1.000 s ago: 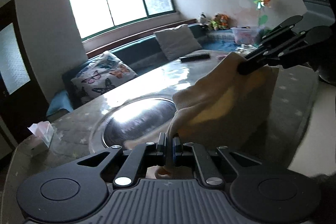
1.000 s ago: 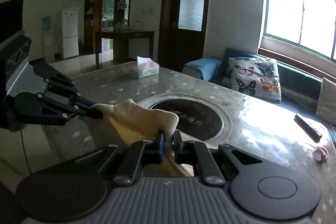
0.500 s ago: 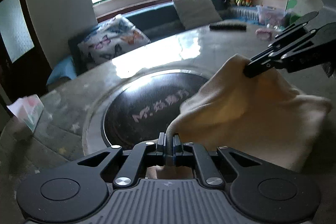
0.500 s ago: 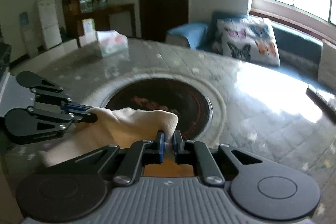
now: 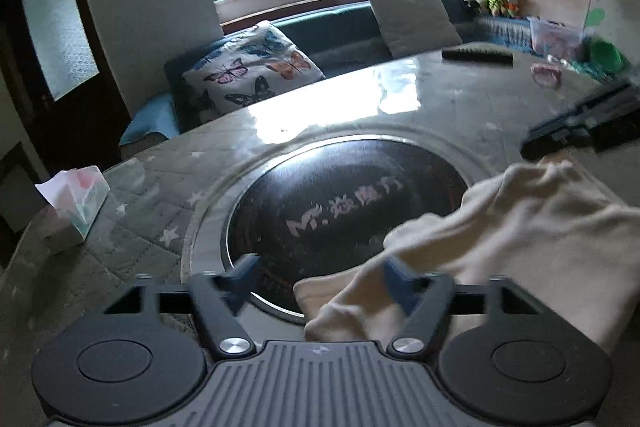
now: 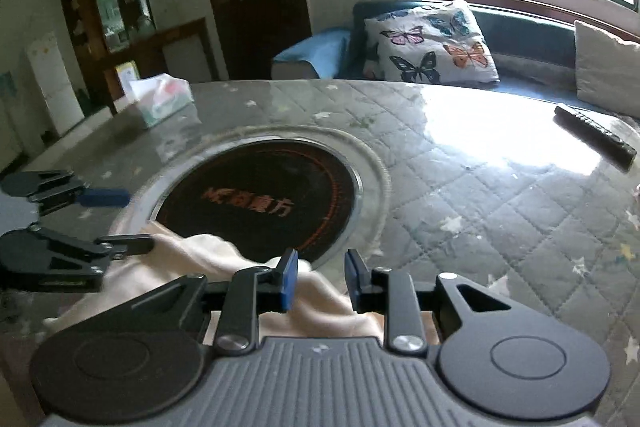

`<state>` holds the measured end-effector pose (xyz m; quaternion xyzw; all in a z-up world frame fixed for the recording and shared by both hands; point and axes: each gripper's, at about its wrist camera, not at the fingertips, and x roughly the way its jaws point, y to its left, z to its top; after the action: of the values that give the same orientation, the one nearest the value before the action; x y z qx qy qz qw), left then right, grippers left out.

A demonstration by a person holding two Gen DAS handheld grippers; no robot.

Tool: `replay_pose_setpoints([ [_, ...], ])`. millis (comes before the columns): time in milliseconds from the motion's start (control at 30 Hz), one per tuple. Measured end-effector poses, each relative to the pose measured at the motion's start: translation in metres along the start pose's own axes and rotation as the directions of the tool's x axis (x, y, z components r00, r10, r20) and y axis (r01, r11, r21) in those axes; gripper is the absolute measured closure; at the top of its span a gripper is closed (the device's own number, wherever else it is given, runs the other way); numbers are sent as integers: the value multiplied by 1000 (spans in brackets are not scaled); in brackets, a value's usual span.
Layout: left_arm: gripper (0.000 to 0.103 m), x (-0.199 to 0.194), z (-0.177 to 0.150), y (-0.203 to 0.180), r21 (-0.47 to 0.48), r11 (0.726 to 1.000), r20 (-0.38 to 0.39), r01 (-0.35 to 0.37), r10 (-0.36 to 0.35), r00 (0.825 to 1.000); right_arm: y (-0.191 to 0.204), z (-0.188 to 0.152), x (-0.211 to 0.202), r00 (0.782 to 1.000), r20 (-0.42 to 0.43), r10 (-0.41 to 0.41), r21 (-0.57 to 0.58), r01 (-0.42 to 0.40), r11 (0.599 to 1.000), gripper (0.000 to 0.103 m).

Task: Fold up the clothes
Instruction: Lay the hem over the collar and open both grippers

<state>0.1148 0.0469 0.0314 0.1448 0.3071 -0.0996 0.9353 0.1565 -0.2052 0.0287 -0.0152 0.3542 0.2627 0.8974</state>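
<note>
A cream-coloured garment [image 5: 512, 227] lies folded on the round table, over the near edge of the black cooktop [image 5: 344, 211]. It also shows in the right wrist view [image 6: 192, 259]. My left gripper [image 5: 320, 277] is open, its jaws wide apart, with the garment's edge lying loose between them. My right gripper [image 6: 320, 277] is open too, just above the cloth's corner. Each gripper shows in the other's view: the right one [image 5: 580, 131] at the garment's far corner, the left one [image 6: 116, 219] at the cloth's left edge.
A tissue box [image 5: 72, 203] stands at the table's left. A black remote [image 6: 596, 135] and a small pink object [image 5: 546, 73] lie at the far right. A sofa with a butterfly cushion [image 5: 252, 71] runs behind the table.
Both grippers lowered the garment onto the table and opened, letting go of it. Half a second ago both were still shut on its corners.
</note>
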Motion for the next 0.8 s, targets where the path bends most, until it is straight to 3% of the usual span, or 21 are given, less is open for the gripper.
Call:
replay_pose_setpoints([
  [167,21,15,8,-9,18,1000,-31,-15,15,999,11,-8,-2,997,-27,73,-1,-73,997,78],
  [433,4,43,8,0,-30,999,-116,-38,35,993,-10,-13,21,996,-65,62,96,-55,994,80],
  [800,0,13,2,-5,-52,997,-93,-53,48,994,2,-28,-22,996,-43,82,49,-80,996,78],
])
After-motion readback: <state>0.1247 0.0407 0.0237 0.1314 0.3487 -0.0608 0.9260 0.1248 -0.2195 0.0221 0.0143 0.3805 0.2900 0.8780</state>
